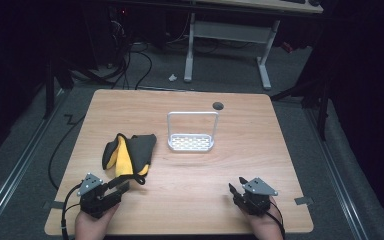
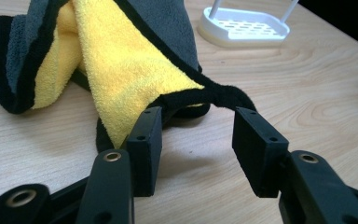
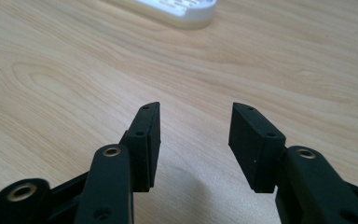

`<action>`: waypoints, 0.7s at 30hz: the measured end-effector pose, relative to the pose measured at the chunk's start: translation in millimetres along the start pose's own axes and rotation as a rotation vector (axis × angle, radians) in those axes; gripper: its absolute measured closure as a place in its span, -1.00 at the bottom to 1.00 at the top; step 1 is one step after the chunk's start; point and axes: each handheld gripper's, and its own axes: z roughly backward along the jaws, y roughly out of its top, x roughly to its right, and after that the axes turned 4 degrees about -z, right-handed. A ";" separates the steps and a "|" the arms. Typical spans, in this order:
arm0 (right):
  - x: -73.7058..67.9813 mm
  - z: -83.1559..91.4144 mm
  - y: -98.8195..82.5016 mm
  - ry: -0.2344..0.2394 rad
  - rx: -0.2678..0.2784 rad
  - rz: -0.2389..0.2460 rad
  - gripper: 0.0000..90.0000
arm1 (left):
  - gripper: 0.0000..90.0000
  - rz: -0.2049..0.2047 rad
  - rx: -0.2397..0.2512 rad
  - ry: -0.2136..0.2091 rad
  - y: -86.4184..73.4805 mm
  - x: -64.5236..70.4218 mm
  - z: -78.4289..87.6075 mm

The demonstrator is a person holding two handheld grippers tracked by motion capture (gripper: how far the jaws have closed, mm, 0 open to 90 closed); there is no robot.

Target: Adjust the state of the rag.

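High view: yellow-grey microfibre cloth (image 1: 128,152) lies crumpled left of table (image 1: 190,210) centre, left gripper (image 1: 121,185) at its near corner, right gripper (image 1: 235,188) near the near-right edge; left gripper view: jaws released, cloth's black hem just at the tips; right gripper view: jaws released over bare wood, white rack (image 3: 177,10) beyond.

Cloth (image 1: 130,154) lies crumpled on tabletop (image 1: 260,165), left of centre. Rack (image 1: 191,132) stands right of cloth, slightly behind, apart from it. Left gripper (image 1: 122,186) sits just before cloth's near corner. Right gripper (image 1: 236,188) well apart, at near right
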 end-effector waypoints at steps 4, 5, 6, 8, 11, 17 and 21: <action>2.9 0.4 -3.0 0.007 0.004 -0.033 0.15 | 0.15 -0.039 -0.007 0.020 1.5 0.8 0.2; 3.2 1.5 -3.5 0.004 0.008 -0.042 0.14 | 0.15 -0.044 -0.010 0.019 1.4 0.7 0.2; 3.6 3.8 -4.4 0.004 0.018 -0.043 0.14 | 0.14 -0.052 -0.017 0.016 1.3 0.1 0.9; 3.3 5.3 -4.4 -0.001 0.022 -0.038 0.11 | 0.14 -0.057 -0.020 0.018 1.3 -0.5 1.6; 2.5 5.9 -3.2 -0.004 0.034 -0.044 0.10 | 0.12 -0.052 -0.022 0.018 1.5 -3.4 3.0; 1.4 5.8 -3.2 -0.007 0.040 -0.045 0.09 | 0.11 -0.048 -0.013 0.027 3.1 -7.2 4.8; 1.9 6.2 -4.8 -0.011 0.034 -0.039 0.09 | 0.08 -0.049 0.002 0.044 4.0 -8.8 6.9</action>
